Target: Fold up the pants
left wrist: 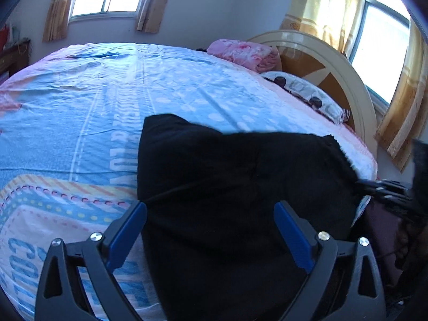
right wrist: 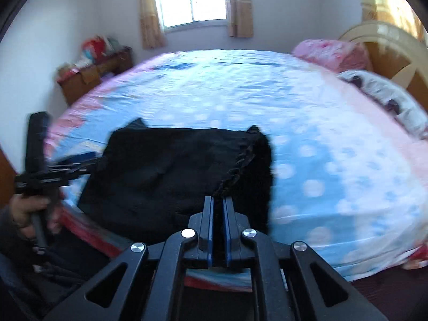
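Pants (right wrist: 174,171), black and already doubled into a thick block, lie on the near edge of the bed (right wrist: 321,139), in the lower middle of both frames. One side with the gathered, frilly waistband (right wrist: 240,160) is lifted off the sheet in the right wrist view.

That lifted part runs down into the right gripper (right wrist: 218,206), whose blue pads are pressed almost together with dark cloth between them, so it has the pants pinched. The left gripper (left wrist: 211,211) stands wide apart over the cloth, with nothing between its fingers; in the right wrist view it shows at the left edge of the pants, held by a hand (right wrist: 26,211).

I judge this to be a middle fold: the right side is being carried across. The next move calls for laying the lifted edge flat and even on the far edge, while the left gripper pins or smooths the lower layer.

A pink blanket (left wrist: 240,53) and a pillow (left wrist: 307,93) rest by the headboard (left wrist: 334,61), upper right.
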A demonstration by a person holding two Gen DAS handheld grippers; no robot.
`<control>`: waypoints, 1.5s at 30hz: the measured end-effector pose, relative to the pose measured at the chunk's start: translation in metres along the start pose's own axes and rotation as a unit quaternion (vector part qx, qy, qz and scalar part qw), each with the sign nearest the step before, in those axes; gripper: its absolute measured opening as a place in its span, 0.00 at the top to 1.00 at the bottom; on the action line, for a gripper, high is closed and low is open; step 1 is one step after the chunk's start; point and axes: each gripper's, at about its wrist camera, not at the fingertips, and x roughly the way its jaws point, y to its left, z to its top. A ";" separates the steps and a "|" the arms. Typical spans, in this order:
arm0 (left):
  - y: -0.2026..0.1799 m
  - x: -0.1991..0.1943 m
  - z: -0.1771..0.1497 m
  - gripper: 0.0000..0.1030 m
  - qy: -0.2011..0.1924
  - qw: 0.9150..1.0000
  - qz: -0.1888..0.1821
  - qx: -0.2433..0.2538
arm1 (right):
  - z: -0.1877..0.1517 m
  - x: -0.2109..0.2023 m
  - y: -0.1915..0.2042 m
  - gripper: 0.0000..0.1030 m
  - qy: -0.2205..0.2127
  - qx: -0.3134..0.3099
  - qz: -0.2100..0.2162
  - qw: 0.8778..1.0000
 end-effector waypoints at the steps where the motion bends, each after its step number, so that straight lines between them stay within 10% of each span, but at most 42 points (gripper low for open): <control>1: -0.003 0.004 -0.003 0.04 0.005 1.000 0.008 0.012 | -0.008 0.022 -0.007 0.94 0.046 0.006 -0.008 0.999; 3: -0.006 0.010 -0.008 0.04 0.017 0.999 0.029 0.032 | -0.024 0.047 -0.012 0.93 0.098 0.018 0.005 0.995; 5: -0.007 0.013 -0.012 0.04 0.023 0.997 0.056 0.055 | -0.025 0.043 -0.015 0.91 0.085 0.030 0.005 0.996; 8: -0.003 0.011 -0.013 0.03 0.015 0.995 0.072 0.065 | -0.016 0.034 -0.022 0.61 0.083 0.045 -0.012 0.995; 12: 0.004 0.005 -0.012 0.03 -0.001 0.995 0.078 0.055 | 0.010 0.003 -0.018 0.57 0.021 0.042 -0.021 0.999; 19: 0.014 0.009 -0.011 0.01 0.008 0.996 0.084 0.034 | 0.059 0.039 0.049 0.49 0.006 0.011 0.217 0.976; 25: 0.029 0.018 -0.012 0.00 0.046 0.995 0.086 0.002 | 0.059 0.129 0.048 0.49 0.112 0.044 0.177 0.977; 29: 0.032 0.019 -0.013 0.00 0.049 0.995 0.084 -0.003 | 0.065 0.118 0.055 0.49 0.132 0.003 0.153 0.979; 38: 0.032 0.020 -0.015 0.00 0.050 0.995 0.087 0.001 | 0.119 0.072 0.079 0.48 0.059 -0.024 0.207 0.976; 45: 0.034 0.021 -0.014 0.00 0.050 0.995 0.085 0.005 | 0.152 0.138 0.123 0.49 0.114 -0.040 0.231 0.966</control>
